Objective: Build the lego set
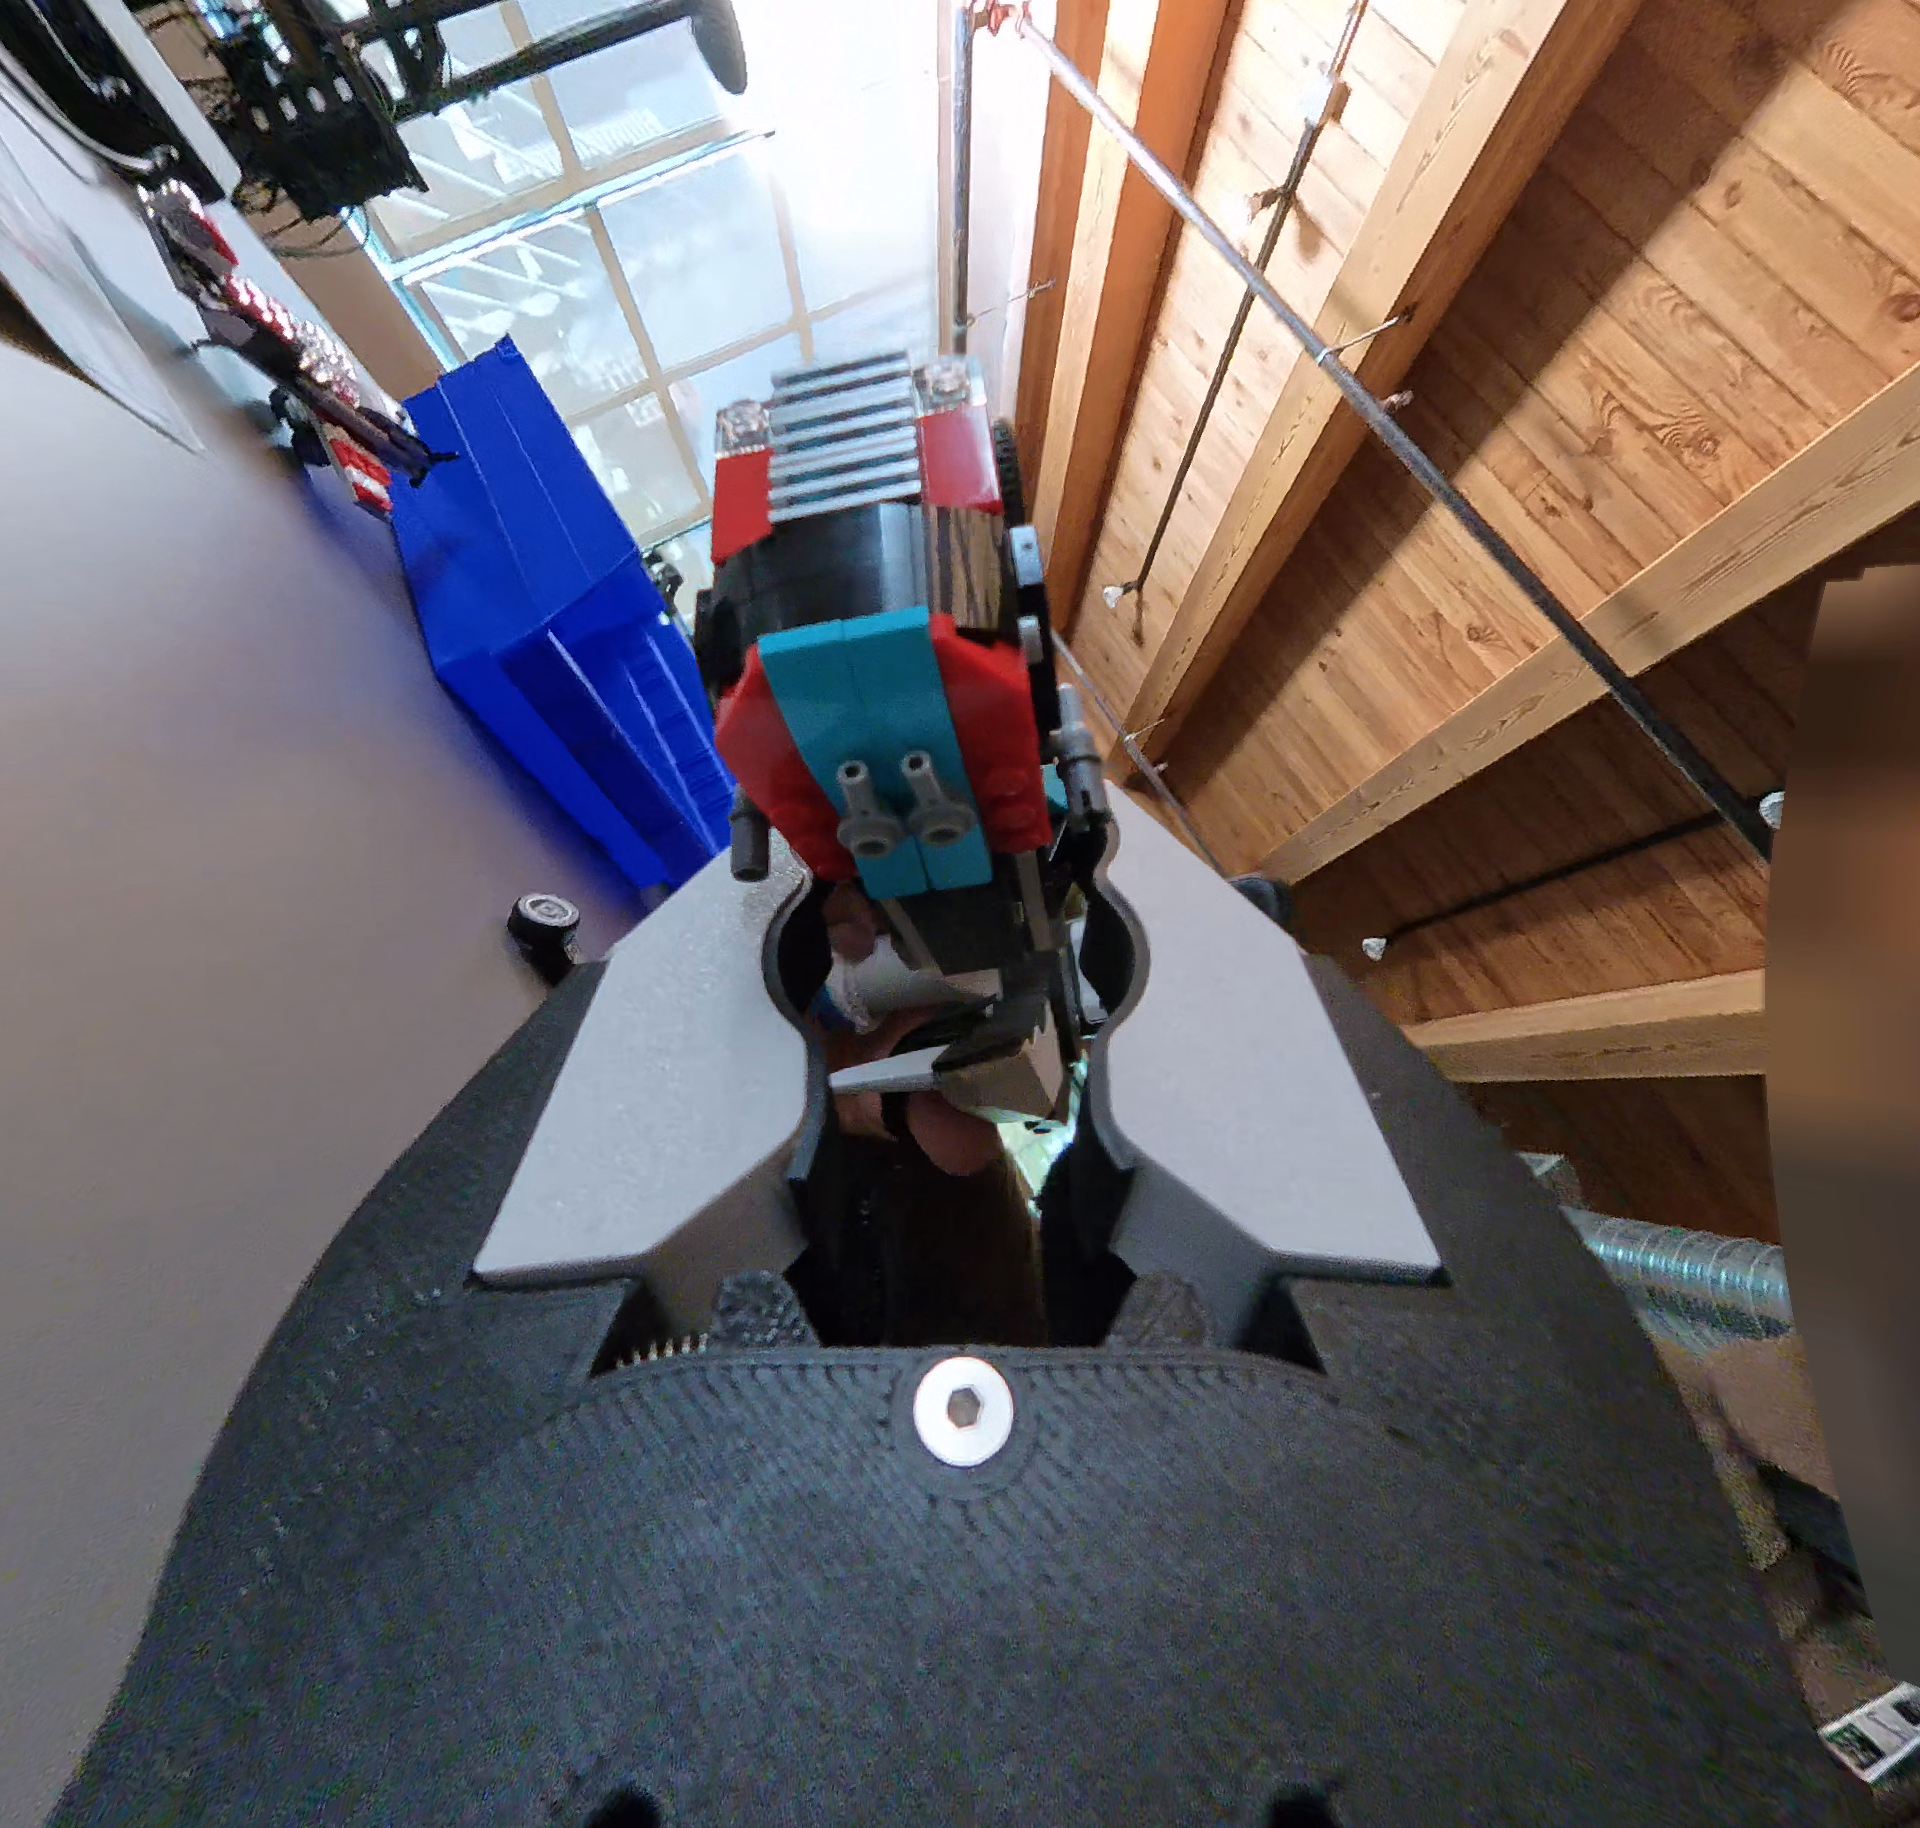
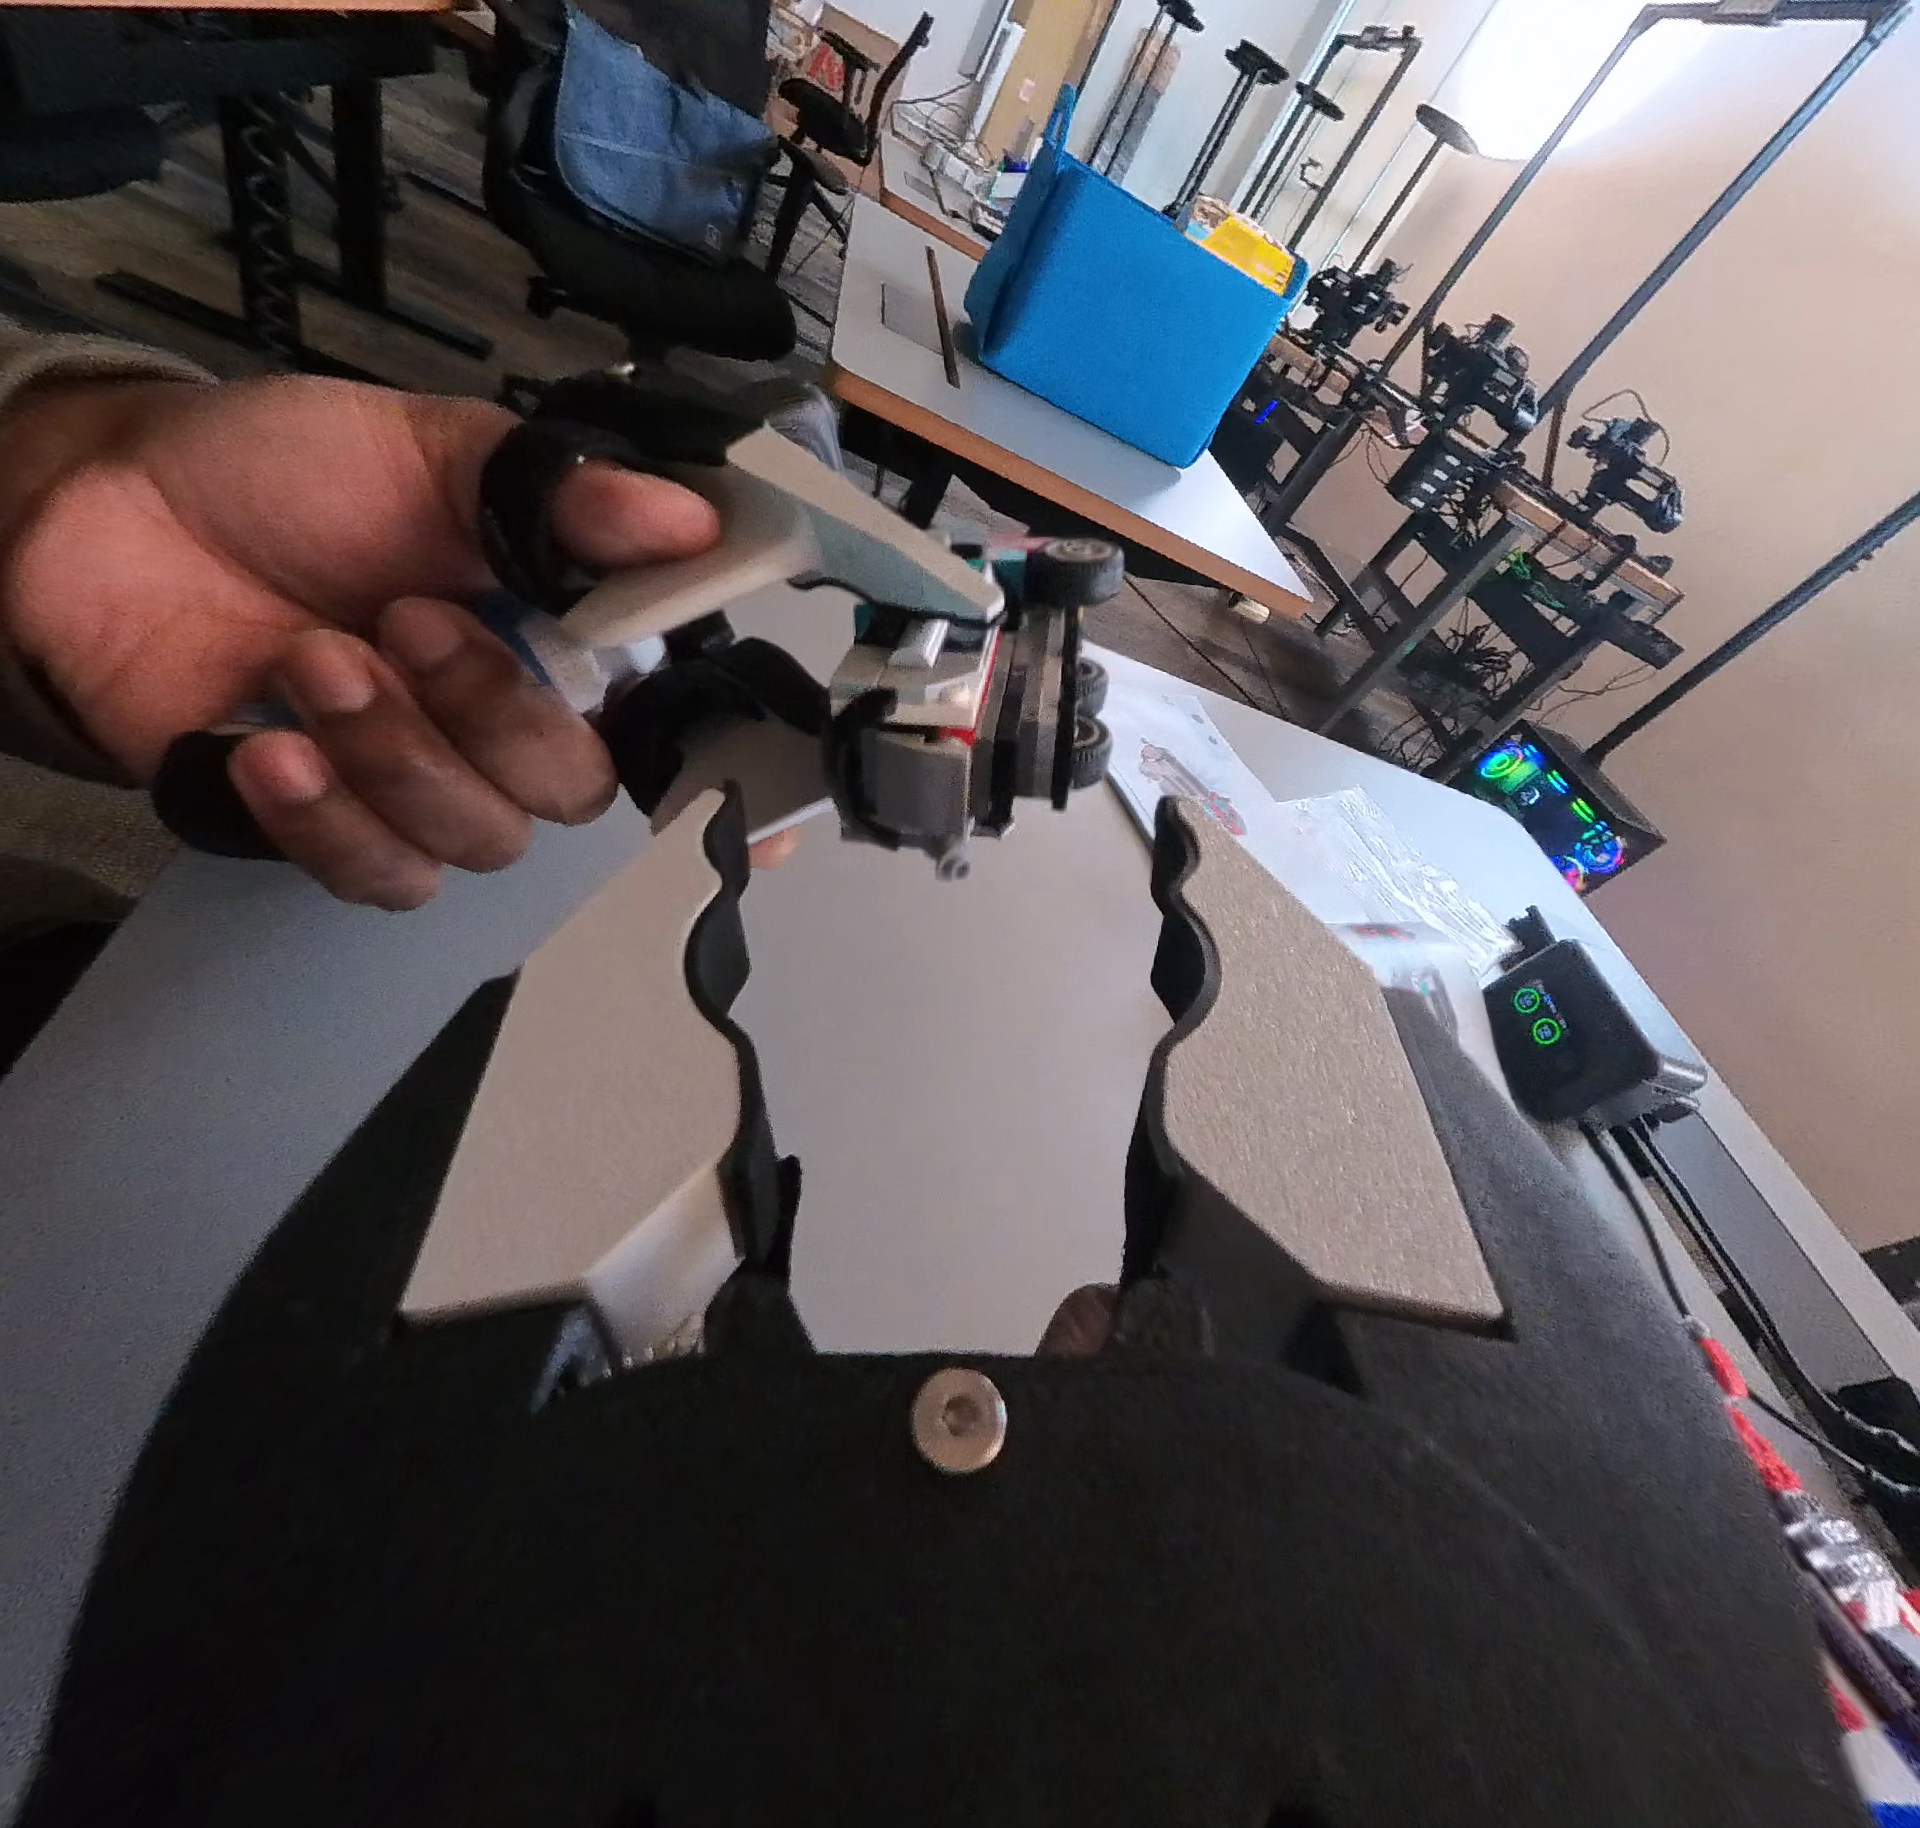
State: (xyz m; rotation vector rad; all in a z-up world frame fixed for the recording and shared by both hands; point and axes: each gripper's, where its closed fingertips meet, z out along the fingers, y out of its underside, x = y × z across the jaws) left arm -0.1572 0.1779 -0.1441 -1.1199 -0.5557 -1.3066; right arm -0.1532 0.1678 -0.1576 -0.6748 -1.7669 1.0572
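Two tongs are in play. The left tongs (image 1: 940,869) pinch a brick-built toy truck (image 1: 883,656), red, teal and black, by its rear end and hold it in the air, clear of the surface (image 2: 935,1072). The right tongs (image 2: 951,843) stand spread and bare just beneath it, their dark pads to either side of the truck's lower end without touching it.

The hold looks narrow: most of the truck's length sticks out beyond the left fingertips, so a knock from the right tongs could pivot it or pop bricks loose. The small grey pegs (image 1: 899,812) and wheels (image 2: 1086,573) seem the likeliest parts to snag or come off.

The right wrist view shows the truck from the side, with the hand (image 2: 312,625) that works the left tongs, the gap under the truck, a clear plastic bag (image 2: 1382,853) and a small black device (image 2: 1569,1040) on the surface. The left wrist view shows the truck end-on, plus a blue bin (image 1: 551,615) and a loose black wheel (image 1: 542,921) lying near it.
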